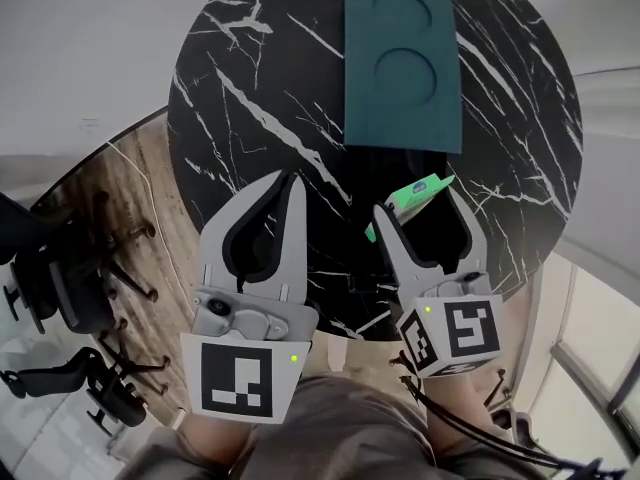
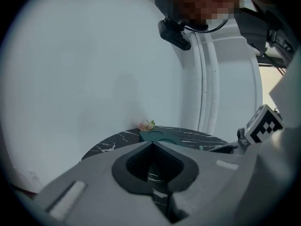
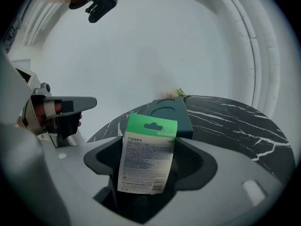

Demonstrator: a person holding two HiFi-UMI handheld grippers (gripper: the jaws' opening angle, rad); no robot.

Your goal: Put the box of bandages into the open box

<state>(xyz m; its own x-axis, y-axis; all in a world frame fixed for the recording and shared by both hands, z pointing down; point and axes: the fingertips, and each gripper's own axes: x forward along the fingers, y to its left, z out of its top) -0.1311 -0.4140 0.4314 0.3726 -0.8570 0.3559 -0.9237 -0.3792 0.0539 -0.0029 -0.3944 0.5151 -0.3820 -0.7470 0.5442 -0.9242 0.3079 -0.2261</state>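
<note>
The box of bandages [image 1: 418, 193], white with a green top, stands upright between the jaws of my right gripper [image 1: 420, 204], which is shut on it above the table's near edge. In the right gripper view the box of bandages [image 3: 148, 154] shows its printed back between the grey jaws of that gripper [image 3: 149, 141]. The open box [image 1: 400, 63] is a dark teal tray with two round recesses, lying farther back on the black marble table [image 1: 250, 118]. My left gripper [image 1: 289, 180] hovers beside the right one, shut with nothing in it; its tips [image 2: 151, 144] meet.
A small bunch of flowers [image 2: 146, 125] sits at the table's far edge behind the open box [image 2: 160, 135]. Office chairs [image 1: 60, 278] stand on the wooden floor to the left. A white wall lies beyond the table.
</note>
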